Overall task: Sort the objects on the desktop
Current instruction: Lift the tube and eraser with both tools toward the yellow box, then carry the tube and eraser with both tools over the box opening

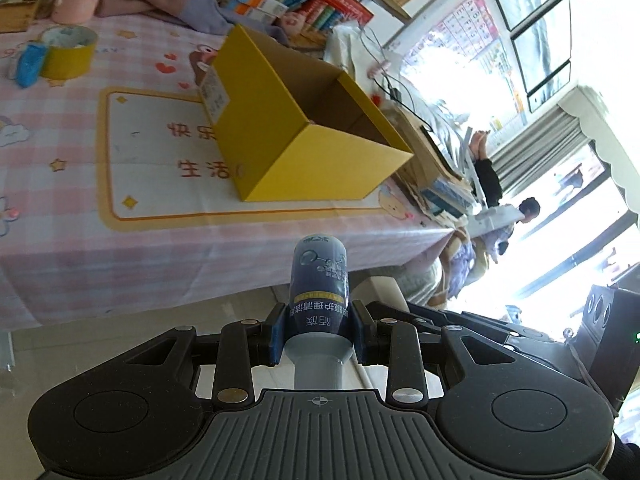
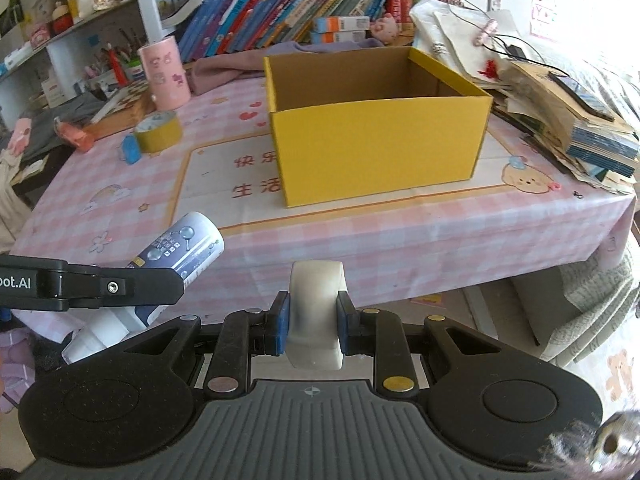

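Nearest: right gripper [image 2: 312,318] clamped on white tape roll [image 2: 316,312]; left gripper [image 1: 319,332] clamped on blue bottle [image 1: 319,280]. Yellow box [image 2: 380,148] at twelve o'clock, apparently empty; yellow tape [image 2: 158,130] at ten, unsorted.

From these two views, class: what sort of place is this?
Probably a home study corner: rows of colourful books, a pink checked cartoon tablecloth and a wall alphabet poster.
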Tool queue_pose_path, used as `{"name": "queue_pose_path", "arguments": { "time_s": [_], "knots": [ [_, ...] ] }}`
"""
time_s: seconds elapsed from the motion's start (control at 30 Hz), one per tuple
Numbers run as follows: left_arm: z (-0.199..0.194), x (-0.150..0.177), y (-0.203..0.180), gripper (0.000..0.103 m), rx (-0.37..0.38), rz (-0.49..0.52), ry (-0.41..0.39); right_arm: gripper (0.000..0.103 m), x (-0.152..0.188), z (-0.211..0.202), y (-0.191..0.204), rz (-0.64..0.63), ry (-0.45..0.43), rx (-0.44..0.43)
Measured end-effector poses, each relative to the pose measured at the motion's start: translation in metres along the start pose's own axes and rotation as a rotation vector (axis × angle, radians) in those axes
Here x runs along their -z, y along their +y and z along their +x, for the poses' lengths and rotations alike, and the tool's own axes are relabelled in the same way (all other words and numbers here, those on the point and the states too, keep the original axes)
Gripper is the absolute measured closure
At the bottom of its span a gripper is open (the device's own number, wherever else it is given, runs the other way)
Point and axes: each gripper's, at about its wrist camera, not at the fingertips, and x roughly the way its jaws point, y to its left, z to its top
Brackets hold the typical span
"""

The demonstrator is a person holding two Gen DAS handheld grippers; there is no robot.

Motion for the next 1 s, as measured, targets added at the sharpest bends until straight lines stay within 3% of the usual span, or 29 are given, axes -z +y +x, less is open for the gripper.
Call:
{"name": "queue_pose_path", "arguments": {
  "time_s": [0.53, 1.0],
  "knots": [
    [0.047, -0.025, -0.038, 0.072, 0.007, 0.079, 0.049, 0.082, -0.021, 0.009, -0.058, 0.056, -0.013, -0.006],
    [0.053, -0.045, -0.048, 0.072, 0.004, 0.078, -0.018, 0.082, -0.047, 0.018, -0.081, 0.037, -0.039, -0.023]
  ]
}}
